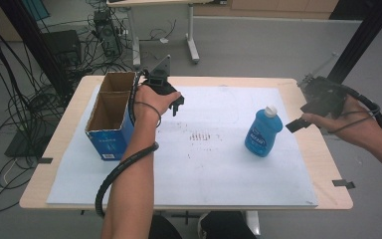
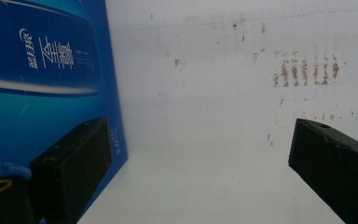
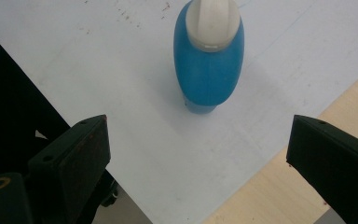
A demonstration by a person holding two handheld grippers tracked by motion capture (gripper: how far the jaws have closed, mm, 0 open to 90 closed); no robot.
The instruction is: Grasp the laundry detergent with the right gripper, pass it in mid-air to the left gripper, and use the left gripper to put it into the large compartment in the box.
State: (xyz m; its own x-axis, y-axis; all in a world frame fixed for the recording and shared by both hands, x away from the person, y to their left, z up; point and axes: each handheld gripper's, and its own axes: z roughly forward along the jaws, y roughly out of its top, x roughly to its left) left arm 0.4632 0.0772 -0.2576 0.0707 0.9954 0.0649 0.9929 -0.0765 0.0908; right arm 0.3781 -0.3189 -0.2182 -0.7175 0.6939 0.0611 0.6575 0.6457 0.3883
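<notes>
A blue bottle (image 1: 263, 132) with a white cap stands upright on the white sheet, right of centre. My right gripper (image 1: 301, 117) hovers open just to its right, apart from it. In the right gripper view the bottle (image 3: 209, 65) stands ahead of the wide-open right gripper (image 3: 198, 154), with nothing between the jaws. An open cardboard box (image 1: 110, 117) with blue sides stands at the left. My left gripper (image 1: 178, 105) is held just right of the box, above the sheet. In the left gripper view the left gripper (image 2: 200, 168) is open and empty, the box's blue side (image 2: 42, 70) close to one jaw.
A white sheet (image 1: 219, 169) with brown smudges (image 1: 201, 136) covers most of the wooden table (image 1: 328, 169). Past the table's far edge are cables, a desk leg (image 1: 193, 35) and black frame posts on the floor.
</notes>
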